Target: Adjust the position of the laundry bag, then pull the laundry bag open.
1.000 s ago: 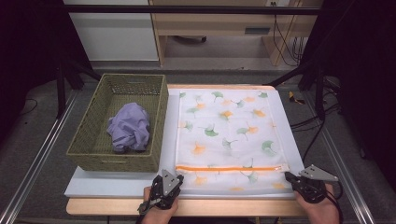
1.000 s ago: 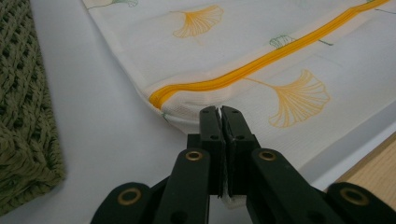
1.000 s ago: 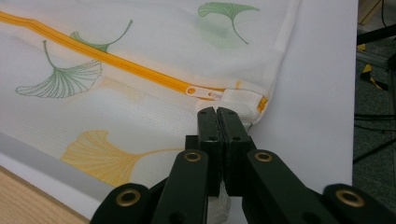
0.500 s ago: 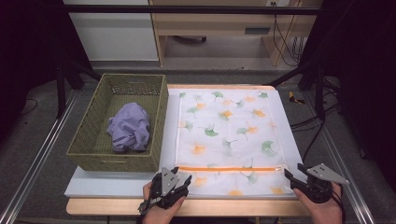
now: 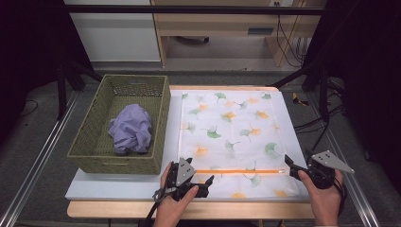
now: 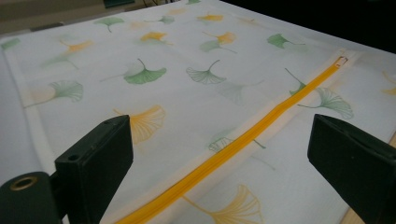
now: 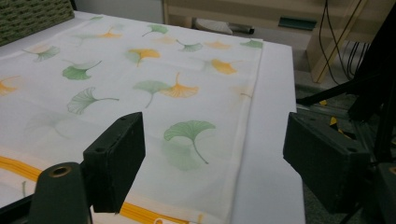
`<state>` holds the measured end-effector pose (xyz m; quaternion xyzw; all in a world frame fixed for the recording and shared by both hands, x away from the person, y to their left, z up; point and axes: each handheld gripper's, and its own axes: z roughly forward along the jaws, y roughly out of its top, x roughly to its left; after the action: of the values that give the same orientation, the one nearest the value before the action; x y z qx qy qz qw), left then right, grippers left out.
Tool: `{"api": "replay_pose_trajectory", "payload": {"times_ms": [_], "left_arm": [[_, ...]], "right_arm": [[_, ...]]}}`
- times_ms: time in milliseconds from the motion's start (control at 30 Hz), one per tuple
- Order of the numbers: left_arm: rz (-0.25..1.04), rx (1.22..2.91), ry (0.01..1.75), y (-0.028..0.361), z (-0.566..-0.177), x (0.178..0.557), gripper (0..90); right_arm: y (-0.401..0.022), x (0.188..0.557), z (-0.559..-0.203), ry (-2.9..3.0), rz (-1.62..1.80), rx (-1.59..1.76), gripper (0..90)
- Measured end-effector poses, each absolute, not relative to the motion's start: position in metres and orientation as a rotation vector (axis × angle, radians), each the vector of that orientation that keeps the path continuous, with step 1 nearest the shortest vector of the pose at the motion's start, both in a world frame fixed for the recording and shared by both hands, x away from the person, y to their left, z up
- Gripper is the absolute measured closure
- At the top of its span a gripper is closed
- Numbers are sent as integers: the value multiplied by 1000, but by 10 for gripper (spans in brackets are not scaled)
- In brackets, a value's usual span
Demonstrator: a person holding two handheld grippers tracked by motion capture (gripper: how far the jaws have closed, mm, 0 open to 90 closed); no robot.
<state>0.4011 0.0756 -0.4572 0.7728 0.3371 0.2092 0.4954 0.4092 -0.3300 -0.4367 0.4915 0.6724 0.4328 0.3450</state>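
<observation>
Two grippers, left (image 5: 207, 181) and right (image 5: 289, 165), both with jaws apart, had closed in on the ends of the bag's (image 5: 227, 127) orange zipper (image 5: 239, 171) since a second earlier, the bag lying flat beside the basket (image 5: 94, 156); a grasp looked imminent.

Two hands, each holding a black two-jaw claw, low at the near edge

The left hand (image 5: 171, 205) comes in from the bottom and grips the left black claw (image 5: 206, 184), which points to the person's right with its jaws spread wide apart and nothing between them. The right hand (image 5: 324, 198) holds the right black claw (image 5: 289, 166), topped by a grey three-cornered plate, angled toward the left; its jaws also stand wide apart and bare. The two claws are well apart from each other.
</observation>
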Motion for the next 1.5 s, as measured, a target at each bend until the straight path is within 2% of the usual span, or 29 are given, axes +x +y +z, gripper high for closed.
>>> {"api": "replay_pose_trajectory", "payload": {"times_ms": [167,333,533,733,933,1233,1500], "left_arm": [[533,1903,814,80,-463,395,60],[546,1879,833,87,-460,394,65],[554,1884,843,90,-462,391,68],[566,1903,849,91,-465,389,82],[566,1898,853,93,-463,388,86],[554,1911,857,92,-463,388,93],[548,1927,851,91,-465,388,98]], "right_arm": [[-323,410,-440,1770,1078,1272,254],[-329,409,-440,1758,1083,1285,256],[-336,410,-445,1801,1029,1279,312],[-342,413,-454,1897,1037,1271,449],[-355,412,-463,1961,1076,1306,520],[-360,410,-470,2013,1089,1332,573],[-361,411,-474,2043,1092,1353,563]]}}
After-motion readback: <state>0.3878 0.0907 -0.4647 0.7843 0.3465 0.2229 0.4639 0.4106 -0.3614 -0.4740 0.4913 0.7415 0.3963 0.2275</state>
